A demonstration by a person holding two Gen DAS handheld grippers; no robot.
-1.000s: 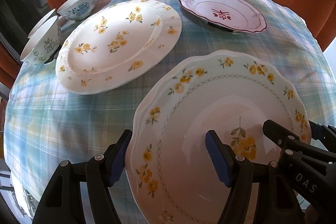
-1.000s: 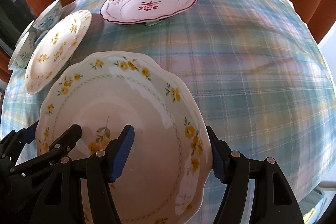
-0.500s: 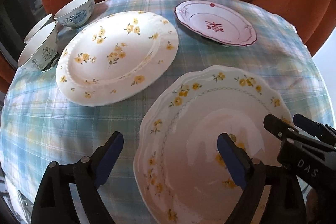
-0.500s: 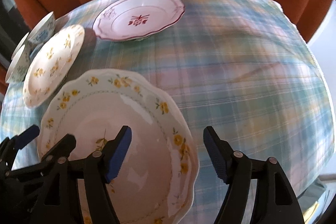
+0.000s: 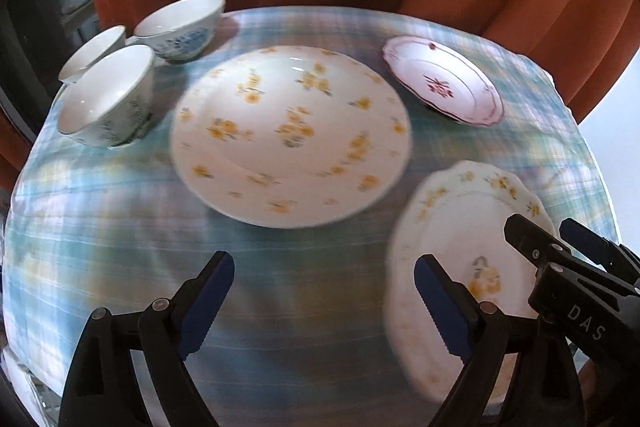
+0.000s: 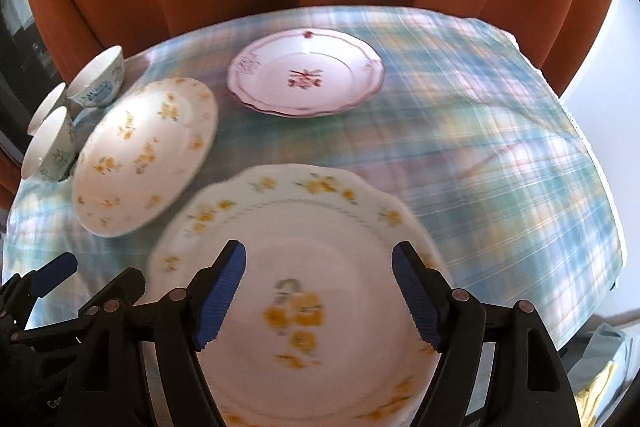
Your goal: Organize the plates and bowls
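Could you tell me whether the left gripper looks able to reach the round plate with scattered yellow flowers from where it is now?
Probably yes: the left gripper is open and empty, only bare tablecloth lies between it and the round plate, and the scalloped plate sits off to one side.

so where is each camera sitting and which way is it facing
Left wrist: on the left tool, angled down across the table; it faces the round yellow-flower plate and three bowls, and shows its own open fingers plus the right tool at the right edge.
Right wrist: on the right tool, angled down over the scalloped plate; its open fingers and the left tool show at lower left.
Shared: all plates, including the red-trimmed plate, the bowls, the plaid cloth.
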